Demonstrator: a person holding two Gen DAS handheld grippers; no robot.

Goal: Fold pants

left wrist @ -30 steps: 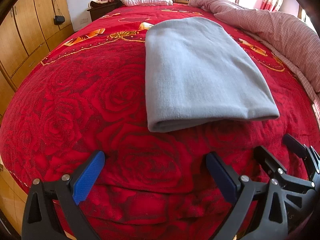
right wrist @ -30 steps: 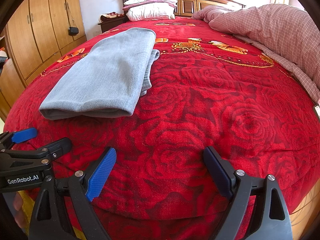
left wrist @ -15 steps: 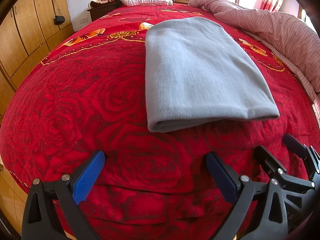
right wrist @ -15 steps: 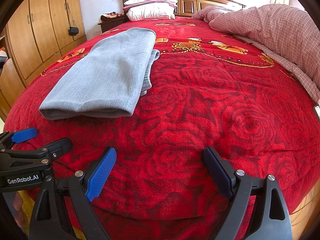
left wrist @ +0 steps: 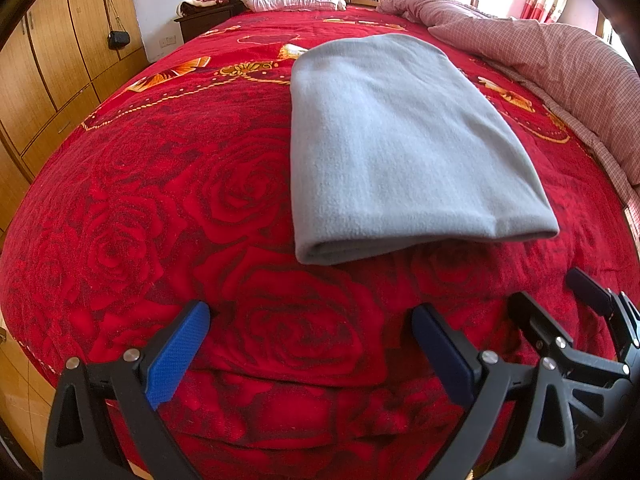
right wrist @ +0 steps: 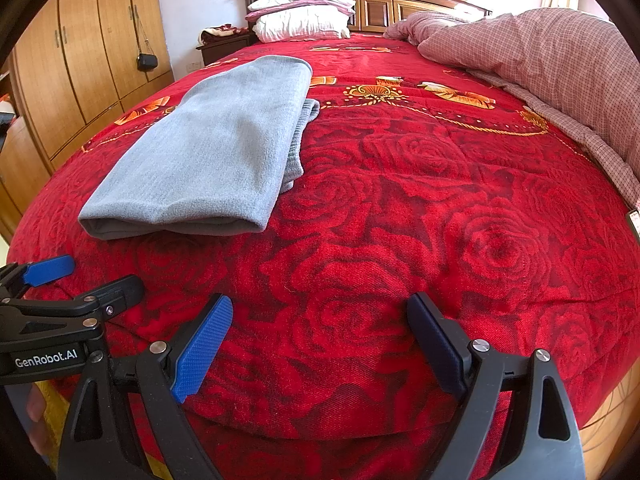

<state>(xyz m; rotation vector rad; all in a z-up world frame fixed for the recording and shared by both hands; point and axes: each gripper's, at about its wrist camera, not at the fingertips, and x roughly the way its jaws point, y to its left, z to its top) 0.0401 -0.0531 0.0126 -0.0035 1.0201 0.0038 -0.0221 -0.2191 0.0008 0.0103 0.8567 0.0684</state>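
The left tool and the right tool are held wide apart, with nothing gripped, low in each frame over the red bedspread. The folded grey pants are seen lying flat on the bed, right of centre in the left view and upper left in the right view.

My left gripper hangs over the near edge of the red rose bedspread, jaws wide, nothing between them. Folded grey pants lie flat just beyond it. Right gripper pokes in at lower right.
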